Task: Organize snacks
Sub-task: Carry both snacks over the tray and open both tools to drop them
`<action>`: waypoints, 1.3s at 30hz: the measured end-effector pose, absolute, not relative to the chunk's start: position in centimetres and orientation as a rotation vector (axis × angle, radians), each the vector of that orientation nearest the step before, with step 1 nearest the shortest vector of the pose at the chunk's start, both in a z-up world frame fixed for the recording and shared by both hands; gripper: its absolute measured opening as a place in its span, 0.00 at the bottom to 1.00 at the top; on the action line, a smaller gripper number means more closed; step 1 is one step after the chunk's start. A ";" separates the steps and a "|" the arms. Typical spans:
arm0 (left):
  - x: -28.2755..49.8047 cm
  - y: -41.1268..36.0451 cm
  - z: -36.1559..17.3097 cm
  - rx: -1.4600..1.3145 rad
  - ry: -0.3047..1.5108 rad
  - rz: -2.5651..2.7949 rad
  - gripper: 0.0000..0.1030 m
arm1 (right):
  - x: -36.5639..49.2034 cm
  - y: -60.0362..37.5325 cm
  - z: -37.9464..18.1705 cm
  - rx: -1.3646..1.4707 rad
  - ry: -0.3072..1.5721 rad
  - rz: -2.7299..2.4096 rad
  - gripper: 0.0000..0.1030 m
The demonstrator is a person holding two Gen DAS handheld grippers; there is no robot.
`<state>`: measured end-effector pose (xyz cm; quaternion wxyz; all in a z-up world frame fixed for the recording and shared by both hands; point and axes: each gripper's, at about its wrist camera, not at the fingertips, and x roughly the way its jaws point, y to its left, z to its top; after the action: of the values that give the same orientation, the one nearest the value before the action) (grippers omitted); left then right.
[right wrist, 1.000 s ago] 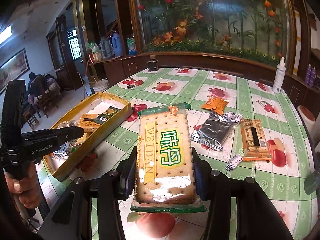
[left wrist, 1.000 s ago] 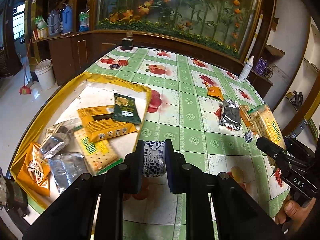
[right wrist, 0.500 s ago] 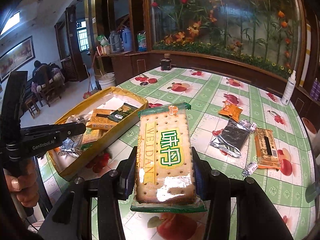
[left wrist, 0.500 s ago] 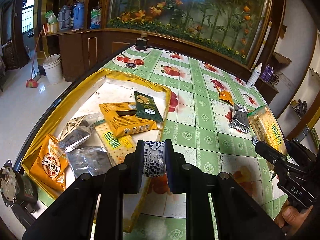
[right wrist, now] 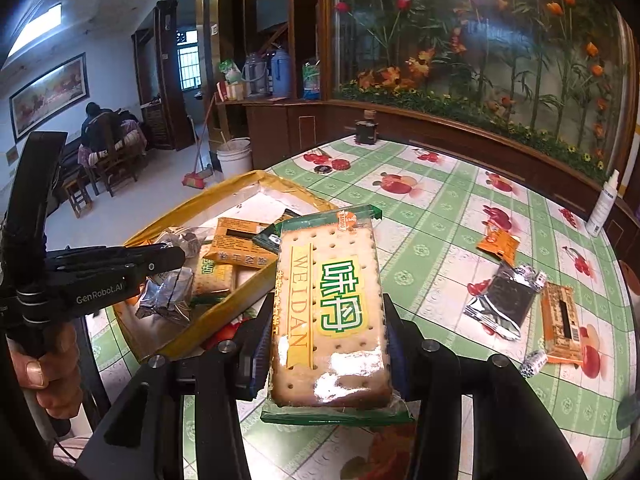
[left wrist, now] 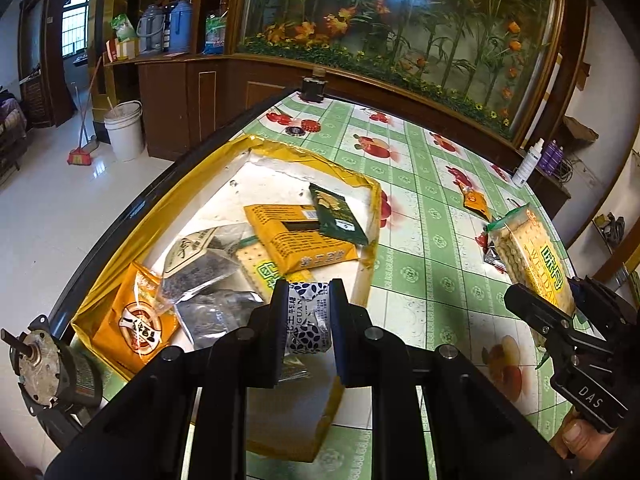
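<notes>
My left gripper [left wrist: 306, 322] is shut on a small blue-and-white patterned candy [left wrist: 308, 318], held above the near right corner of the yellow tray [left wrist: 200, 168]. The tray holds several snack packs, among them an orange box [left wrist: 300, 240] and a dark green packet [left wrist: 338, 220]. My right gripper [right wrist: 328, 344] is shut on a Weidan cracker pack [right wrist: 332, 308], held above the table just right of the tray [right wrist: 240, 184]. The right gripper with the cracker pack [left wrist: 532, 260] also shows in the left wrist view.
On the green checked tablecloth [right wrist: 440, 232] lie an orange packet [right wrist: 498, 245], a silver-black packet [right wrist: 506, 304], an orange box [right wrist: 562, 326] and a small patterned candy [right wrist: 534, 360]. A white spray bottle [right wrist: 602, 204] stands at the far right edge. A small motor [left wrist: 44, 364] sits at the table's left corner.
My left gripper has carried the candy leftward from the tablecloth to over the tray's near corner. My right gripper has moved the cracker pack closer to the tray.
</notes>
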<state>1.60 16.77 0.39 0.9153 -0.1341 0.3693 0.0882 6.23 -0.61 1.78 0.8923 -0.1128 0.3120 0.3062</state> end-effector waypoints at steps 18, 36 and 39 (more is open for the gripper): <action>1.0 20.9 -0.8 -0.296 0.779 0.302 0.16 | 7.2 5.6 1.1 -0.257 0.660 0.755 0.47; 4.4 21.6 -1.1 -0.213 0.813 0.361 0.17 | 12.9 10.7 -1.2 -0.141 0.772 0.846 0.47; 5.2 21.9 -1.3 -0.223 0.832 0.366 0.17 | 14.2 11.2 -1.6 -0.128 0.792 0.842 0.47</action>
<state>5.16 21.91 -1.31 0.8925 -0.1075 0.4009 0.1765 14.18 11.20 -1.57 0.8356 -0.0604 0.3740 0.3979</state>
